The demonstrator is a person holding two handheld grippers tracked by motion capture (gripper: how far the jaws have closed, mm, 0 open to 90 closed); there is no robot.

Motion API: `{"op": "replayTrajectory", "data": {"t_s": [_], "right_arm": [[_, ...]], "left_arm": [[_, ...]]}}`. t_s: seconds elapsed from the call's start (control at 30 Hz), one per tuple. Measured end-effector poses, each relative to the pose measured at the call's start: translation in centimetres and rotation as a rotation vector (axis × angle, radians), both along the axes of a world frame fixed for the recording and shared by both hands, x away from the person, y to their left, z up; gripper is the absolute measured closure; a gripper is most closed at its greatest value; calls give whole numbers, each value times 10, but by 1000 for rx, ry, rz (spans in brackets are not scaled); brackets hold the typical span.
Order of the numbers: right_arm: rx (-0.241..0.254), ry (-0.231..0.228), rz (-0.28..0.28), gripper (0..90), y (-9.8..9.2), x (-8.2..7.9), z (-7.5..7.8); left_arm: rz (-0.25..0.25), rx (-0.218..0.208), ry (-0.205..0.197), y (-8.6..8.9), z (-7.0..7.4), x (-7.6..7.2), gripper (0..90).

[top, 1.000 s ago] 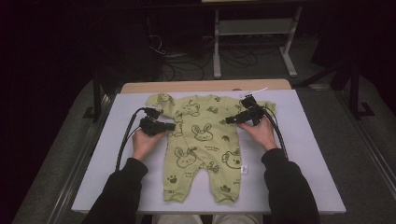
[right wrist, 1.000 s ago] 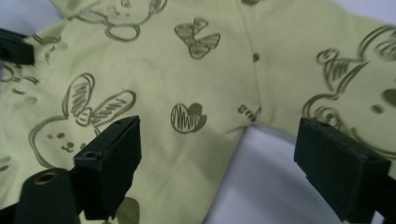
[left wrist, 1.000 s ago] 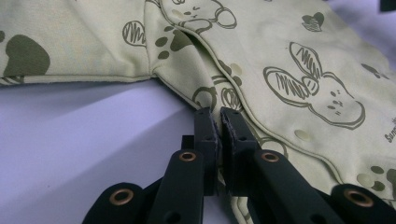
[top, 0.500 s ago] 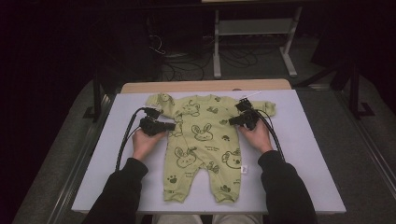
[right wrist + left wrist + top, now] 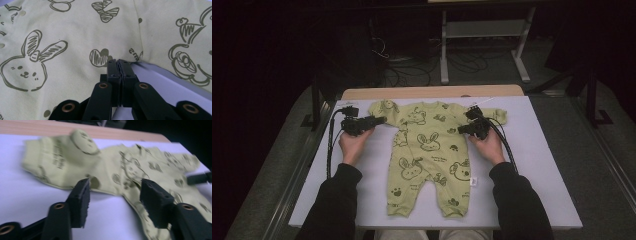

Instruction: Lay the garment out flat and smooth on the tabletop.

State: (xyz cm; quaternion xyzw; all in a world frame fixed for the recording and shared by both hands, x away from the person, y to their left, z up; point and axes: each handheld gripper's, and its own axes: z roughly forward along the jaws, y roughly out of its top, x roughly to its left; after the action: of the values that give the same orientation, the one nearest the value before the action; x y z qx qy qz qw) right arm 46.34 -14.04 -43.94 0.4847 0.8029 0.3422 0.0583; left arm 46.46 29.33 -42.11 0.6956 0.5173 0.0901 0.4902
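The right gripper's (image 5: 119,62) jaws are pinched shut at the romper's (image 5: 427,150) underarm seam, while the left gripper's (image 5: 113,195) jaws have just been opening, nothing between them, beside the near sleeve (image 5: 57,162). The romper lies flat on the white surface (image 5: 532,165); thin, limp and light, it looks best taken by seams or cuffs.

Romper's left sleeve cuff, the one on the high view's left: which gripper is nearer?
Left. The left gripper sits just off that sleeve cuff, jaws open and clear of the cloth. The right gripper is across the romper, shut at the opposite underarm.
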Motion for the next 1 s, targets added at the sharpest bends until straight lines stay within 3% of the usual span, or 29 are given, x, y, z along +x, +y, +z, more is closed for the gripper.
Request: {"op": "replayTrajectory", "data": {"t_s": [0.13, 0.3, 0.47, 0.57, 0.63, 0.73, 0.77, 0.87, 1.0], "right_arm": [[-3, -2, -3, 875, 0, -1, 2], [-9, -1, -4, 875, 1, -1, 2], [-19, -9, -2, 875, 2, -2, 2], [-25, -20, 3, 875, 3, -2, 2], [-23, -19, 3, 875, 3, -2, 2], [-18, -11, -2, 875, 2, -2, 2], [-17, -10, -2, 875, 2, -2, 2], [-14, -10, -4, 875, 2, -2, 2], [-1, -19, 2, 875, 1, -3, 3]], "left_arm": [[48, -12, 1, 5, -4, 12, 296], [39, -23, 20, -2, -15, 27, 272], [22, 74, 43, -23, -23, 41, 272], [34, 139, 18, -37, -24, 45, 299], [45, 200, -10, -46, -24, 45, 350], [77, 322, 9, -58, -27, 48, 472], [62, 326, 29, -60, -29, 50, 538], [40, 317, 15, -62, -24, 49, 775], [-16, 291, -48, -75, -6, 38, 840]]}}
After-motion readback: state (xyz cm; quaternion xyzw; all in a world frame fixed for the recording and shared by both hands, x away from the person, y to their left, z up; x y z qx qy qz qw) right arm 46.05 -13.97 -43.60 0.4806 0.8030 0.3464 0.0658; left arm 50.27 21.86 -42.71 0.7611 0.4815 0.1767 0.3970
